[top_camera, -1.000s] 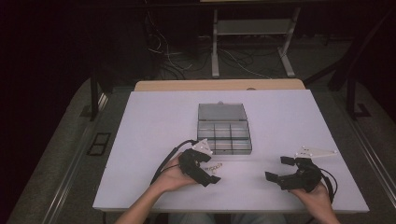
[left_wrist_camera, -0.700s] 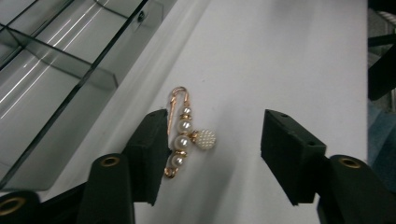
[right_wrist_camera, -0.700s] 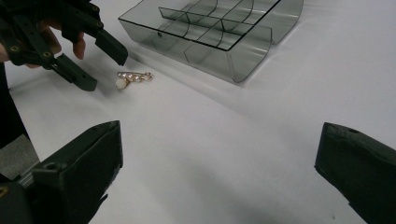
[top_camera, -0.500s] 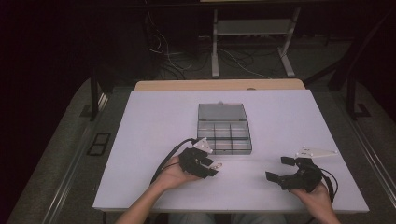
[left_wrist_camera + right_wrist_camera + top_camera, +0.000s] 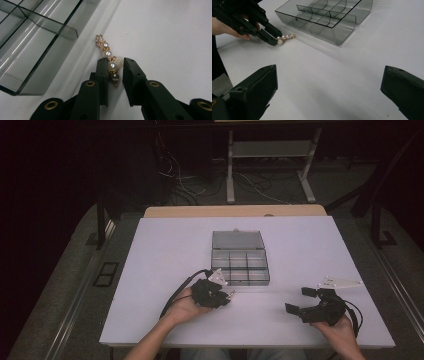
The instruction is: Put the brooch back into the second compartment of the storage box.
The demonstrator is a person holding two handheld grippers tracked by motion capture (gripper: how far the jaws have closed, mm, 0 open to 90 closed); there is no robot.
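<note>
A small gold ornament strung with pearls [image 5: 107, 50] lies on the white table [image 5: 165, 250], just in front of a clear compartment box [image 5: 240, 282]. My left gripper [image 5: 116, 62] is shut on the ornament's near end, and its gold loop end sticks out past the jaws toward the box [image 5: 37, 30]. The right gripper view shows the same hold, with the left gripper [image 5: 275, 40] pinching the ornament [image 5: 287, 36] low over the table. My right gripper [image 5: 299, 300] rests near the front right of the table, open wide with nothing between its jaws [image 5: 330, 75].
The box's lid [image 5: 237, 240] lies folded back flat behind its compartments, and the box [image 5: 342, 32] holds nothing that I can see. Cables trail from both grippers. Beyond the table's far edge stand a metal frame [image 5: 270, 150] and floor cables.
The left gripper has shifted slightly forward and right with the ornament at its tips. The right gripper has stayed where it was.
</note>
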